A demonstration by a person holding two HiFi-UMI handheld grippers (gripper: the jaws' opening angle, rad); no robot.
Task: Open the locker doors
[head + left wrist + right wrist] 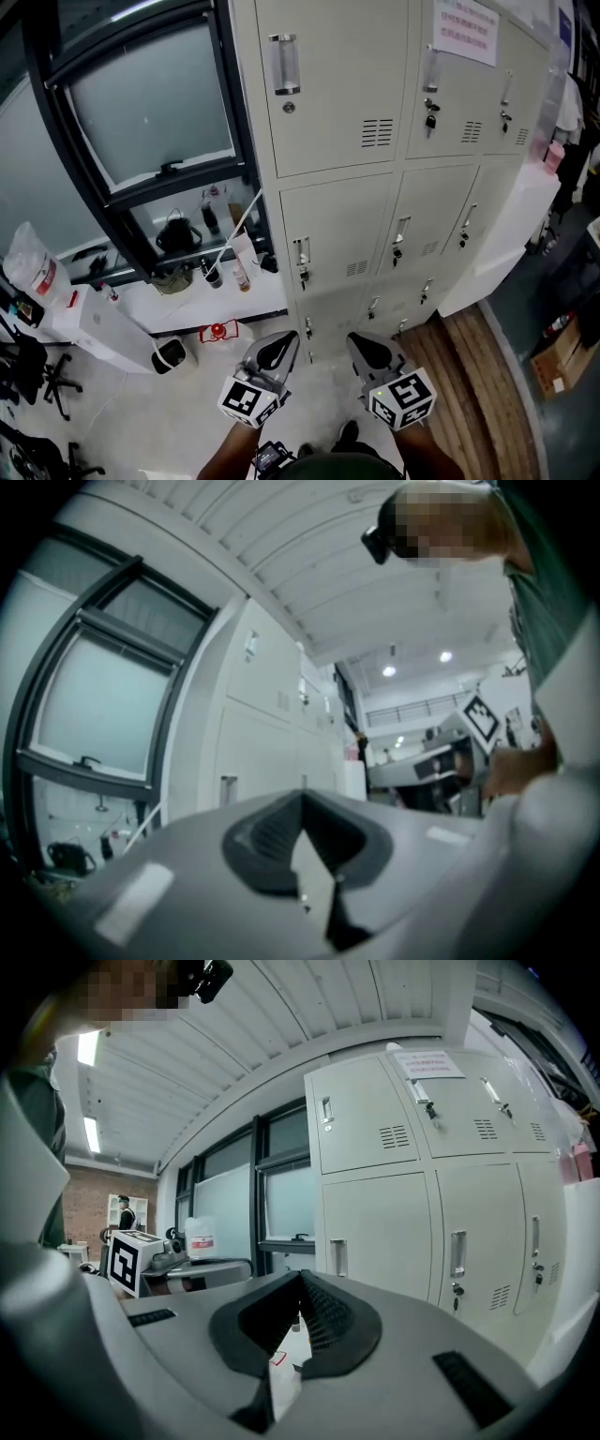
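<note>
Lockers (356, 112) ahead are closed; with left gripper (281, 349) and right gripper (364, 349) jaws pressed together and empty, I'd spread one around a door handle (302, 253).

The lockers (347, 103) bear a notice (464, 30) too small to read.

Pale beige steel lockers (337, 103) fill twelve to three o'clock, with a white paper notice (466, 28) printed in red on one door. At ten o'clock is a black window frame (234, 141). The grey left tongs (277, 351) and grey right tongs (367, 351) carry black-and-white square-patterned cubes. At four o'clock lies the brown plank floor (469, 394).
</note>
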